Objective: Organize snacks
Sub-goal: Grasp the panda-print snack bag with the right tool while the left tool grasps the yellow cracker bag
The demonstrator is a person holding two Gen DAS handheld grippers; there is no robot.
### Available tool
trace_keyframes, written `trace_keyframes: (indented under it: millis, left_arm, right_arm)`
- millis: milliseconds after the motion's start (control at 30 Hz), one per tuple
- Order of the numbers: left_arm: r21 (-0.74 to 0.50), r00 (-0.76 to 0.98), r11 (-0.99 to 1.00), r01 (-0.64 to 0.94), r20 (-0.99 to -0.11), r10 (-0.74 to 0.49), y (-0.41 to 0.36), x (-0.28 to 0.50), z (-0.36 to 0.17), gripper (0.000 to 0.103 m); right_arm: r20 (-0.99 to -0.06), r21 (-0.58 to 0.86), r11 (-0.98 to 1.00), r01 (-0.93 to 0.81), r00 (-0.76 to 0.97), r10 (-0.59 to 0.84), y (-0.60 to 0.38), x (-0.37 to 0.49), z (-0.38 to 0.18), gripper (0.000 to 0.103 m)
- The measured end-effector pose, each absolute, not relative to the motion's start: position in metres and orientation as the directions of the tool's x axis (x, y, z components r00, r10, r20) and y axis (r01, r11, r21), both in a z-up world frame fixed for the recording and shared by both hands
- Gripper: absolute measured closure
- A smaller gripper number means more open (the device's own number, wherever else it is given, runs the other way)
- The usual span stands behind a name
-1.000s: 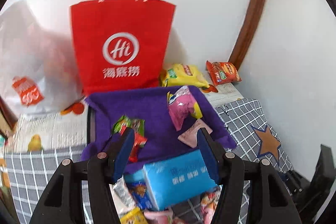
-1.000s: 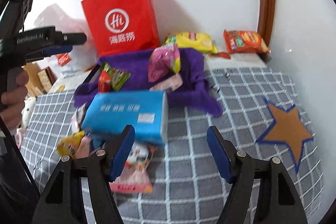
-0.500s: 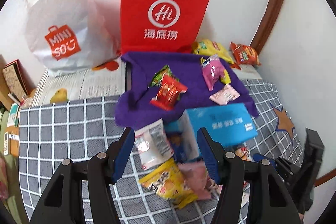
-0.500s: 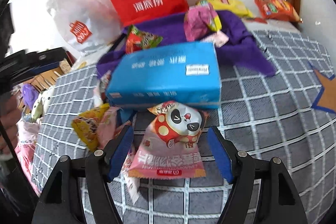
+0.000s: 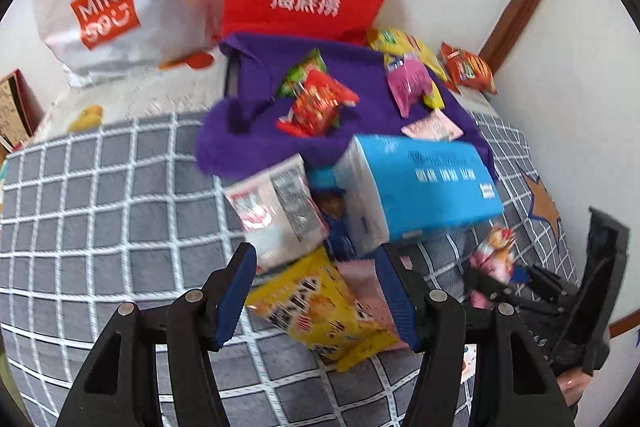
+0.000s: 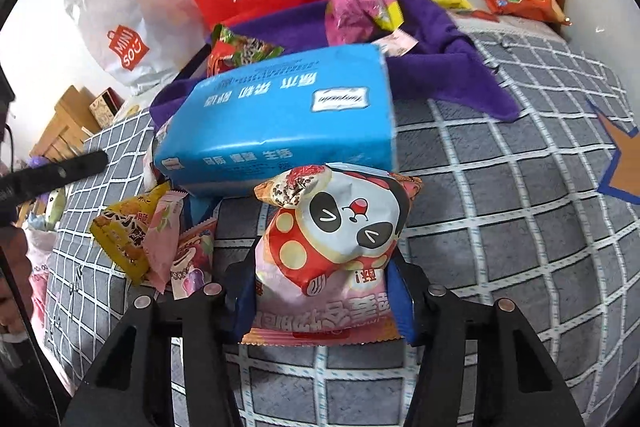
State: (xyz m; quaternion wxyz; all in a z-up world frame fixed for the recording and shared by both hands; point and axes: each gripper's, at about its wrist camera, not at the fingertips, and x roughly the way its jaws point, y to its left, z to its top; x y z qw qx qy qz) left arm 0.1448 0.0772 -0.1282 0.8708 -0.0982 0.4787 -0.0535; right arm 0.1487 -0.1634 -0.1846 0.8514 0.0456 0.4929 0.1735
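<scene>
Bright, even room light, heavy fisheye bend.
You see motion blur across the left view; your right view is sharper, black corners, soft shadows under packets.

right hand-held gripper (image 6: 322, 301) just closed on panda snack packet (image 6: 340, 227)

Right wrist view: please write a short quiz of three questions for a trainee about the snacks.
1. True or false: the right claw grips the panda packet.
2. What lies directly behind the panda packet: A red bag, B blue tissue pack, C orange packet?
3. Fill in: the pink packet lies on the ___ cloth.
Key: 1 true; its jaws have just been closing, the packet between them. 2 B. 3 purple.
</scene>
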Motion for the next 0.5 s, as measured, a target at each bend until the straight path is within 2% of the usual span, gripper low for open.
trace_keyframes:
  millis: [267, 500]
  left_arm:
    - [-0.19, 0.44, 0.98, -0.05, -0.886, -0.149, 0.076, 0.144, -0.165, 0.043]
    - [-0.137, 0.439, 0.99, -0.035, -0.892, -0.108, 0.073, 0.134, -0.178, 0.043]
  right_arm:
    - [-0.798, 0.234, 0.937, -0.259, 0.5, 0.337, -0.179, 0.137, -0.167, 0.049]
    - [-0.798, 0.233, 0.936, -0.262, 0.498, 0.338, -0.185, 0.134, -0.169, 0.048]
